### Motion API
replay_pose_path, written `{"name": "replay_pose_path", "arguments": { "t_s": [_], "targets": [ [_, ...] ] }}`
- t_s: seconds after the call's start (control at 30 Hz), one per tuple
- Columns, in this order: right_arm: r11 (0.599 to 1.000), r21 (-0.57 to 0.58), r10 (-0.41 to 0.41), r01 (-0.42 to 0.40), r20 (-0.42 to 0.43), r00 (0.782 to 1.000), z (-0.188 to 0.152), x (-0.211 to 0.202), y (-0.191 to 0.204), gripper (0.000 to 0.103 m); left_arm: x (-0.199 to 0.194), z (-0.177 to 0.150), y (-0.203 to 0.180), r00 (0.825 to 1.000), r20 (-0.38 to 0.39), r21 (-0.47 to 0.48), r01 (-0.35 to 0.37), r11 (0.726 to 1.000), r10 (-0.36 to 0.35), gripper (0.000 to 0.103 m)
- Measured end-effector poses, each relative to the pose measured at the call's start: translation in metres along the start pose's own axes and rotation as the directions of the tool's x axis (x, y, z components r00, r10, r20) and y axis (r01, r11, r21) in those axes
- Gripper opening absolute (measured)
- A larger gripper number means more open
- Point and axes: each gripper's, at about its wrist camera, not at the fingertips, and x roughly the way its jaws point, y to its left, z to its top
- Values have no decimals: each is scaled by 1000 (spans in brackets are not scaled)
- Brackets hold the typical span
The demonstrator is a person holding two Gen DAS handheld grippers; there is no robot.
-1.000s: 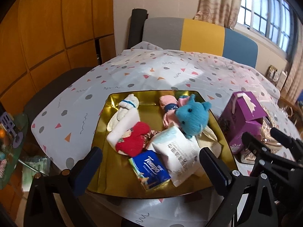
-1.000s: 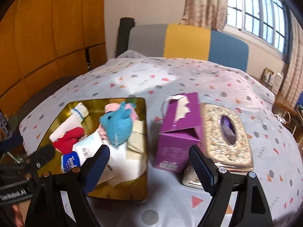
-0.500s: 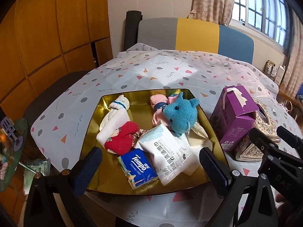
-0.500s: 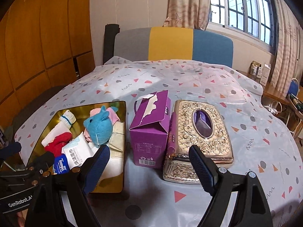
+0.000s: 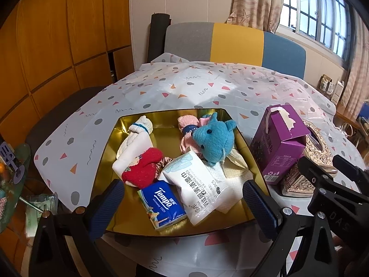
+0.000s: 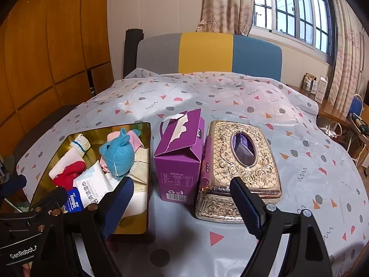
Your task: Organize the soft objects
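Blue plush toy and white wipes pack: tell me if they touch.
Touching: the left wrist view shows the blue plush toy resting on the white wipes pack's top edge.

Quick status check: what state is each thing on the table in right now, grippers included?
Left gripper: open, empty.
Right gripper: open, empty.
Gold tray: holding soft items.
Blue plush: lying atop the pile.
Purple box: upright, top torn open.
Gold tissue case: lid closed.
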Motion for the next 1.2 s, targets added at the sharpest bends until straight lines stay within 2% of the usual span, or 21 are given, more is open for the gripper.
{"name": "replay_pose_path", "arguments": {
  "t_s": [0.9, 1.1, 1.2],
  "targets": [
    [1000, 0, 4, -4, -14, 1000, -5, 1, 1, 87, 0, -4, -1, 1000, -15, 16, -4, 1000, 5, 103],
    [1000, -4, 0, 0, -13, 1000, -5, 1, 2, 87, 3, -4, 1, 999, -33, 1, 17, 1000, -17, 103],
    [1000, -8, -2, 2, -17, 1000, -5, 2, 2, 87, -1, -7, -2, 1000, 9, 26, 1, 1000, -1, 103]
  ]
}}
